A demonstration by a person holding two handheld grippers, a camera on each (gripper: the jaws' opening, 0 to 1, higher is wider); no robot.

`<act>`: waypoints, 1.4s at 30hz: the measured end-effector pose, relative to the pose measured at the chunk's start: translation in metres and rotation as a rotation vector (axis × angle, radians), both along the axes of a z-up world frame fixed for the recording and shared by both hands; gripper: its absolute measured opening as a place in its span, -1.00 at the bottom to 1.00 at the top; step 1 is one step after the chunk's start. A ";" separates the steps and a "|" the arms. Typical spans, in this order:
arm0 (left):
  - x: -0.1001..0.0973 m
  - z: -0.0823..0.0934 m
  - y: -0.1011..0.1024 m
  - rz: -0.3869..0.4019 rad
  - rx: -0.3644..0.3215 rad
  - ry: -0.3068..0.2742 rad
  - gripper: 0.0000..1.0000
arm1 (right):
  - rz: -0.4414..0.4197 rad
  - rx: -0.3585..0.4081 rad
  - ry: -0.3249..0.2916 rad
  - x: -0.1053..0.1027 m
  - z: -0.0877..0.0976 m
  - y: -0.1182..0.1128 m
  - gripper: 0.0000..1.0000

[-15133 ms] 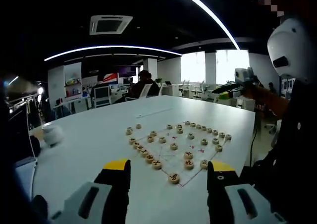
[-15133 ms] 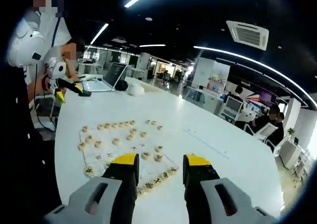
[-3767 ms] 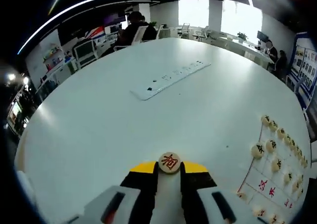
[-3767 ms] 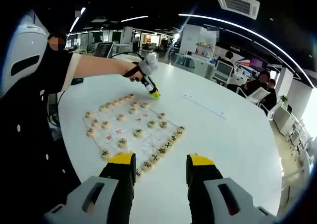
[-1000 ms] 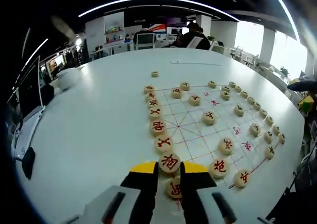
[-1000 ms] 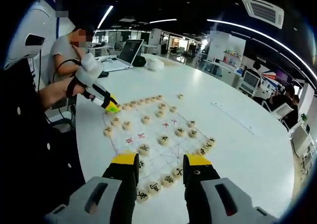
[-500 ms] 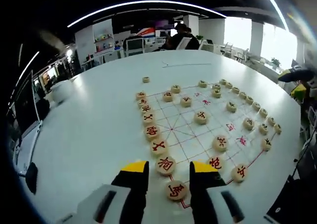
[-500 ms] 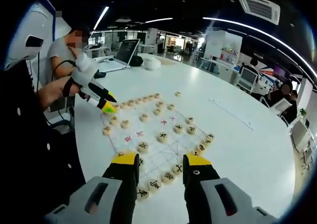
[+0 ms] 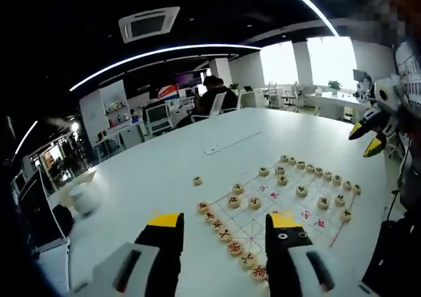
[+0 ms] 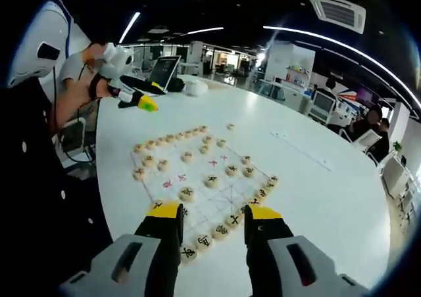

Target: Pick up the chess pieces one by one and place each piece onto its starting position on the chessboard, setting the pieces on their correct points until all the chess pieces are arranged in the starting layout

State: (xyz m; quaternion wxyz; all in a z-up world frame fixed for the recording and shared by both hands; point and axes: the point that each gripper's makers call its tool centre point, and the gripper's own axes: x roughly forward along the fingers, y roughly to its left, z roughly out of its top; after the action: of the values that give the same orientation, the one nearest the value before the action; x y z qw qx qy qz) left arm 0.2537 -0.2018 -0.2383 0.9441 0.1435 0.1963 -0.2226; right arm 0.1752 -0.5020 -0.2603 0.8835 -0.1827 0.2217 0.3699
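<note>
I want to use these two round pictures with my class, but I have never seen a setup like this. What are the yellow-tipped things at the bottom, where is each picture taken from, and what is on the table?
A person holds a hand tool with two jaws in each hand, and a small camera rides on each tool. The left gripper rises from the bottom of the left gripper view, the right gripper from the bottom of the right gripper view; both stand open and hold nothing. In the right gripper view the left gripper also appears, raised at upper left. On the white table lies a chessboard with round wooden chess pieces set in rows. One lone piece sits off the board. A laptop stands at the far end.
</note>
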 end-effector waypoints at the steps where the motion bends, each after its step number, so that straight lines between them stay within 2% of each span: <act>1: 0.006 0.002 0.000 -0.005 0.001 -0.005 0.06 | -0.010 0.005 -0.004 0.000 0.001 -0.001 -0.23; 6: 0.036 0.006 -0.004 -0.044 -0.027 0.009 0.06 | -0.032 0.012 -0.016 -0.005 0.004 -0.004 -0.23; 11: 0.066 0.004 -0.006 -0.067 0.012 0.047 0.07 | -0.064 0.013 -0.022 -0.009 0.005 -0.011 -0.23; 15: 0.095 0.004 -0.010 -0.079 0.016 0.069 0.07 | -0.093 0.014 -0.022 -0.012 0.005 -0.018 -0.23; 18: 0.112 0.000 -0.015 -0.091 -0.026 0.108 0.07 | -0.111 0.009 -0.021 -0.012 0.004 -0.023 -0.23; 25: 0.147 -0.013 -0.015 -0.101 -0.004 0.183 0.05 | -0.141 0.005 -0.019 -0.014 0.006 -0.030 -0.23; 29: 0.162 -0.026 -0.019 -0.133 0.077 0.238 0.05 | -0.161 0.001 -0.013 -0.015 0.003 -0.036 -0.23; 31: 0.172 -0.029 -0.024 -0.140 0.082 0.254 0.05 | -0.165 0.001 -0.013 -0.015 0.002 -0.037 -0.23; 33: 0.173 -0.037 -0.031 -0.171 0.094 0.307 0.05 | -0.170 0.005 -0.012 -0.015 0.002 -0.037 -0.23; 34: 0.178 -0.039 -0.032 -0.165 0.105 0.311 0.05 | -0.173 0.006 -0.013 -0.015 0.002 -0.037 -0.23; 36: 0.183 -0.045 -0.033 -0.177 0.160 0.324 0.05 | -0.178 0.009 -0.013 -0.015 0.002 -0.038 -0.23; 42: 0.196 -0.056 -0.042 -0.192 0.177 0.381 0.04 | -0.195 0.014 -0.009 -0.015 -0.001 -0.044 -0.23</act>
State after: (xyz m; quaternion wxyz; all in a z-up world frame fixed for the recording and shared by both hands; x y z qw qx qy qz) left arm 0.4501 -0.2439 -0.2945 0.8481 0.1993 0.3754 -0.3163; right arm 0.1598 -0.5459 -0.2610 0.9177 -0.1557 0.2317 0.2826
